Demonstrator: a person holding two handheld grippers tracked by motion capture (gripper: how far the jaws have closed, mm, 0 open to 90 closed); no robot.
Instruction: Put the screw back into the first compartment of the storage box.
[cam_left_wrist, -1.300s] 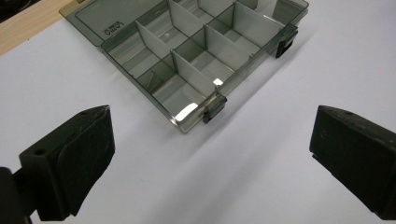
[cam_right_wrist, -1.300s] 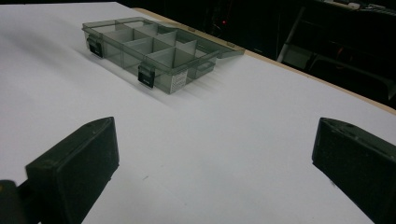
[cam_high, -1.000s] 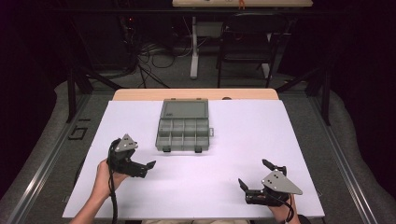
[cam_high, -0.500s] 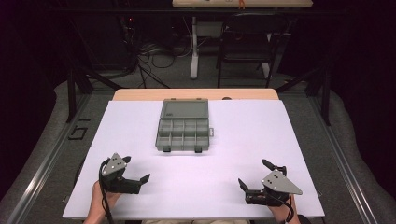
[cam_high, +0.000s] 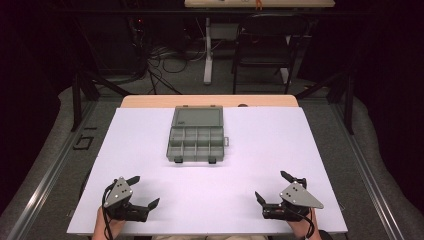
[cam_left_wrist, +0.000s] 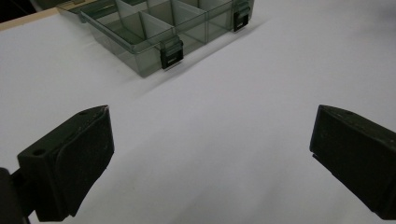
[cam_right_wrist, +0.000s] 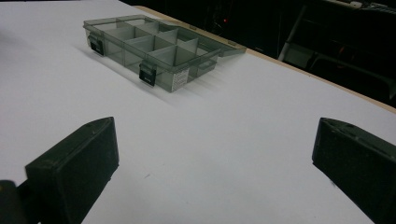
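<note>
High view first: a translucent grey plastic compartment box (cam_high: 197, 141) lies open in the middle of the white-covered table (cam_high: 300, 150), lid folded back toward the far wooden edge, its dividers showing nothing that I can make out inside. Both tools sit at the near edge, well apart from the box: the left hand-held gripper (cam_high: 143, 191) near the left corner and the right hand-held gripper (cam_high: 273, 188) near the right corner, each with its jaws spread wide and nothing between them. Judging by that, the work on the box is either about to begin or finished; if a move is coming, it calls for a long reach forward to the box's front wall or its lid. Left gripper view: the two black jaws stand far apart over bare white surface, and the box (cam_left_wrist: 159, 32) lies ahead and to the upper left, its two dark front latches (cam_left_wrist: 171, 52) hanging unfastened. Right gripper view: again released jaws over bare table, with the box (cam_right_wrist: 154, 51) ahead to the upper left, the open lid lying flat behind it. Nothing lies between either tool and the box, so the way is clear. Beyond the table stand a dark chair (cam_high: 265, 45), a table leg and loose cables on the floor (cam_high: 160, 70), none within reach.
</note>
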